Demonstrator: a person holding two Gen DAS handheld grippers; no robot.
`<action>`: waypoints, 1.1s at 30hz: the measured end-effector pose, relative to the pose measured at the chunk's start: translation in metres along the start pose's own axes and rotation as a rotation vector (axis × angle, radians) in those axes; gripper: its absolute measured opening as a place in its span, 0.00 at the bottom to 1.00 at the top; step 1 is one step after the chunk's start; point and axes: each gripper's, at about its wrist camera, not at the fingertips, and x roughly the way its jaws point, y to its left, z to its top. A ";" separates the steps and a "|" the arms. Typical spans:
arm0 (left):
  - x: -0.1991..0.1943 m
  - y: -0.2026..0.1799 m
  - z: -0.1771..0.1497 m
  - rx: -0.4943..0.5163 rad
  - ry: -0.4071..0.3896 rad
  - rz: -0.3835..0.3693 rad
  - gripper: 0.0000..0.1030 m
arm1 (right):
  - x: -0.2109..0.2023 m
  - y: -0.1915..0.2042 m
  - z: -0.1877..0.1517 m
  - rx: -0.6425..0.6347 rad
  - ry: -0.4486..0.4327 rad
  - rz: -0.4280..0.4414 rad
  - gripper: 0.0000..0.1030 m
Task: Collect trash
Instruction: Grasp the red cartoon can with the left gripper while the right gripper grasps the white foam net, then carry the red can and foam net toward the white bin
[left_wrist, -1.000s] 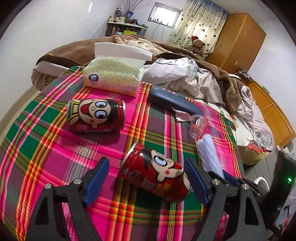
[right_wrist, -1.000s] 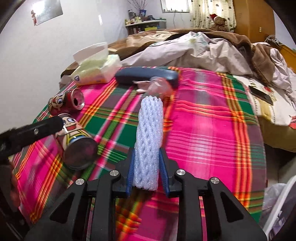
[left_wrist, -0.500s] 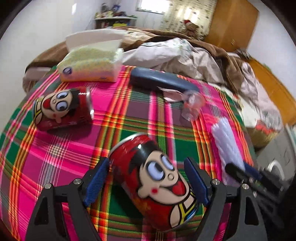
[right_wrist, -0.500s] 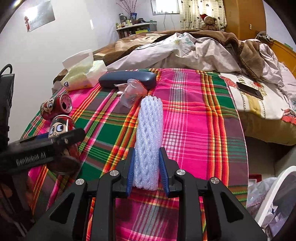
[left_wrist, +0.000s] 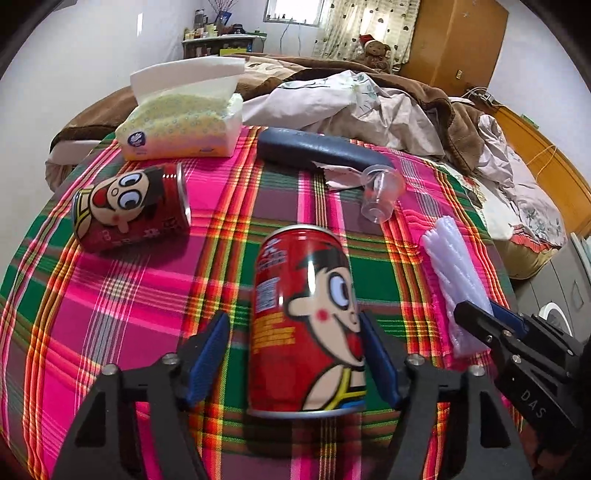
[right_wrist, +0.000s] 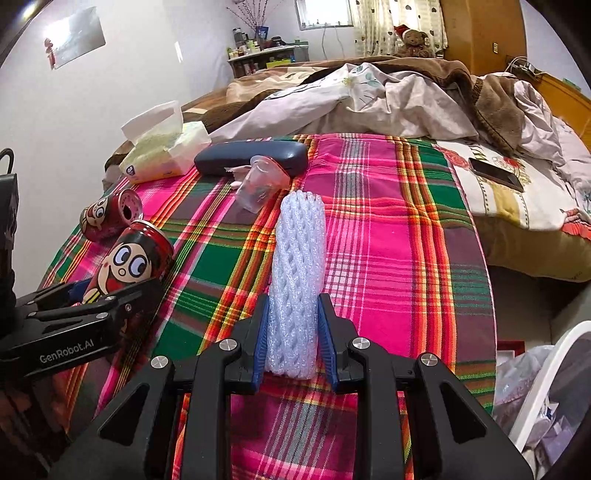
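Note:
My left gripper (left_wrist: 293, 347) has its jaws around a red cartoon can (left_wrist: 304, 317), the right pad touching it and a small gap at the left pad; the can also shows in the right wrist view (right_wrist: 129, 262). My right gripper (right_wrist: 293, 332) is shut on a white foam net sleeve (right_wrist: 297, 273) lying on the plaid cloth; the sleeve also shows in the left wrist view (left_wrist: 452, 273). A second red can (left_wrist: 129, 208) lies on its side at the left. A clear plastic cup (left_wrist: 382, 195) lies tipped over further back.
A tissue pack (left_wrist: 181, 125) and a dark blue case (left_wrist: 317, 153) lie at the far edge of the plaid cloth (left_wrist: 110, 295). Rumpled bedding (right_wrist: 369, 99) lies behind. A phone (right_wrist: 496, 173) lies on the bed. A white-rimmed bin with a bag (right_wrist: 546, 387) stands at lower right.
The left gripper has moved in around the near can and its jaws have narrowed; the can now stands lengthwise between them. The right gripper has stayed shut on the foam sleeve.

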 end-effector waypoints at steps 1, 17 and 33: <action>0.000 -0.001 0.000 0.001 0.004 -0.008 0.53 | 0.000 0.000 0.000 0.002 0.000 0.001 0.25; -0.027 -0.015 -0.015 0.054 -0.053 -0.011 0.52 | -0.022 -0.003 -0.007 0.031 -0.041 0.004 0.25; -0.080 -0.058 -0.035 0.135 -0.124 -0.081 0.52 | -0.077 -0.021 -0.030 0.088 -0.121 -0.018 0.25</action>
